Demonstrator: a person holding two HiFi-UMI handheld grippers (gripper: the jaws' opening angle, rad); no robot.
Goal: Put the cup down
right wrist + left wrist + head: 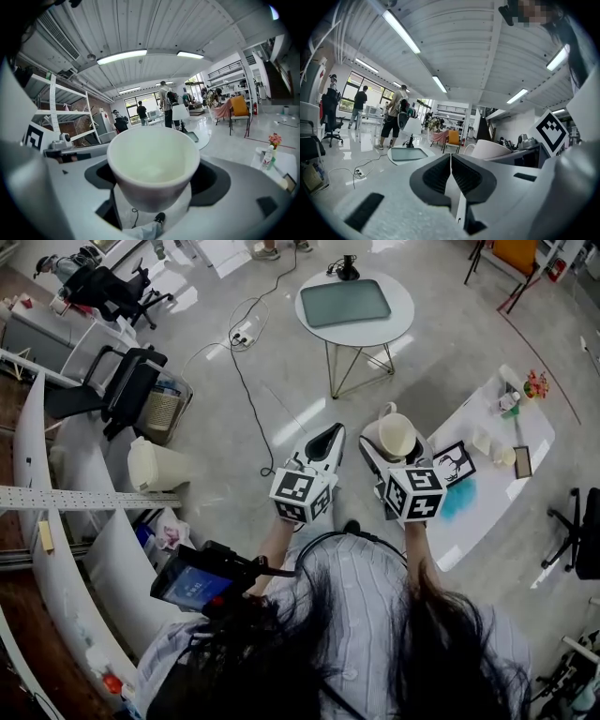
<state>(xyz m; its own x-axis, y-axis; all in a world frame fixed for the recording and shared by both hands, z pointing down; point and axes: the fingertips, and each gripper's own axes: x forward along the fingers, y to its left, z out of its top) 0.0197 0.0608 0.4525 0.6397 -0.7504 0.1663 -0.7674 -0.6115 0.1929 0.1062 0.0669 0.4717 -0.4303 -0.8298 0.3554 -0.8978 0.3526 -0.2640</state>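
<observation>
The left gripper was empty, its jaws pressed together. Beside it, the right gripper clamped a white cup in the air above the floor, near a long white surface. Farther off stood a round surface.

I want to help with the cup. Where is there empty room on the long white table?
The near end of the long white table, below the blue patch, is bare. The far end, by the flowers and bottle, is crowded.
</observation>
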